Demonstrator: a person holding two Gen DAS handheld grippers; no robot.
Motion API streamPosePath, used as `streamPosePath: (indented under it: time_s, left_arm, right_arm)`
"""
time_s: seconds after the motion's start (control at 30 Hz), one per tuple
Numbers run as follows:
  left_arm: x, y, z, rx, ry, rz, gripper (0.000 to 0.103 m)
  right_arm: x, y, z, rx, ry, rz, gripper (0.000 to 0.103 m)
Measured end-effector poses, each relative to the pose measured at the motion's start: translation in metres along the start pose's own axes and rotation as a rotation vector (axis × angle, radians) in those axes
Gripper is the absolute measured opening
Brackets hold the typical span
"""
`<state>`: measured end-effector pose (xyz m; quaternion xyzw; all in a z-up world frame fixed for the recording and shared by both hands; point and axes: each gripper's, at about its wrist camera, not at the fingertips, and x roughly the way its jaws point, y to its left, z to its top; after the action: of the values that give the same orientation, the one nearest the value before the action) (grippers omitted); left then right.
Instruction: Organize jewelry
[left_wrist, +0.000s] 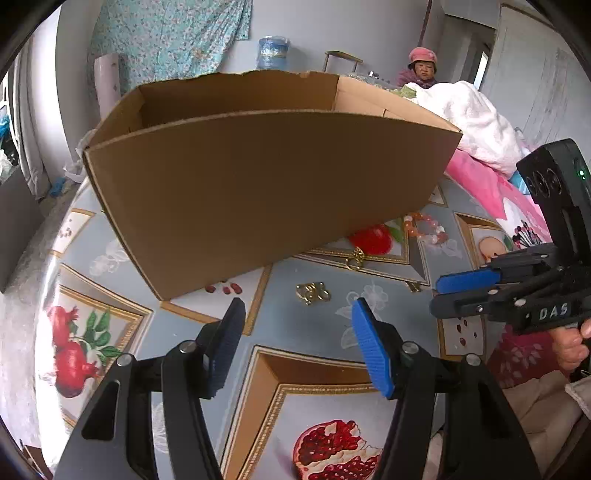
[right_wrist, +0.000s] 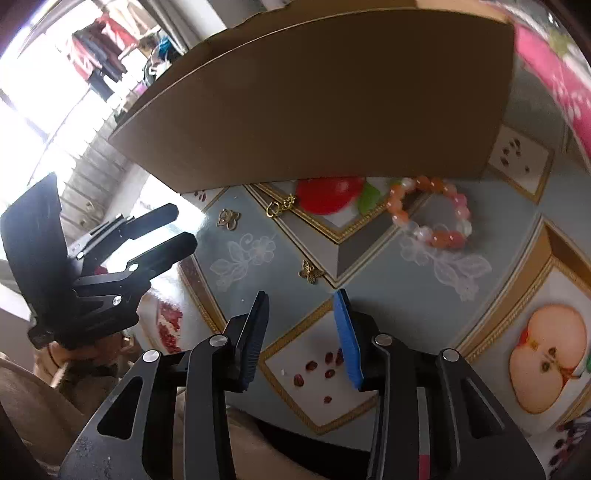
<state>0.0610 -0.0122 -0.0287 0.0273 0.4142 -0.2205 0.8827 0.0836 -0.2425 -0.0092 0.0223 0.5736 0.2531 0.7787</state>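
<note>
An open brown cardboard box (left_wrist: 258, 184) stands on the fruit-print tablecloth (left_wrist: 280, 325); it also shows in the right wrist view (right_wrist: 314, 110). In front of it lie a gold butterfly piece (left_wrist: 312, 293), a gold ring charm (left_wrist: 355, 258), a small gold butterfly (left_wrist: 413, 286) and an orange-pink bead bracelet (left_wrist: 426, 228). In the right wrist view these are the butterfly piece (right_wrist: 228, 218), ring charm (right_wrist: 280, 206), small butterfly (right_wrist: 311, 273) and bracelet (right_wrist: 430, 212). My left gripper (left_wrist: 297, 332) is open and empty, just short of the butterfly piece. My right gripper (right_wrist: 301, 325) is open and empty near the small butterfly.
A pink cloth with a white blanket (left_wrist: 476, 122) lies right of the box. A person in a pink hat (left_wrist: 423, 66) sits behind. The right gripper shows at the right edge of the left wrist view (left_wrist: 517, 291); the left one shows at left in the right wrist view (right_wrist: 110, 266).
</note>
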Motion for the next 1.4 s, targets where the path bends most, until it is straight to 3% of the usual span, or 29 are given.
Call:
streamPosePath:
  time_s: [0.27,0.87,1.17,1.27,1.4]
  left_arm:
    - [0.004,0.006,-0.004,-0.01,0.015,-0.005,0.058]
    - [0.006,0.011,-0.008,-0.012,0.014,-0.014,0.058]
    - [0.006,0.009,-0.007,-0.008,0.018,-0.003,0.058]
    - [0.007,0.008,-0.007,-0.007,0.018,0.0,0.058]
    - [0.007,0.008,-0.007,-0.005,0.019,0.004,0.058]
  right_arm:
    - [0.009,0.021,0.008,-0.062,-0.018,-0.062,0.023]
    - [0.018,0.039,0.015,-0.225,-0.08,-0.21,0.022]
    - [0.038,0.063,0.009,-0.26,-0.076,-0.231,0.022]
    - [0.042,0.065,0.004,-0.255,-0.077,-0.225,0.012]
    - [0.04,0.056,0.004,-0.235,-0.083,-0.203,0.01]
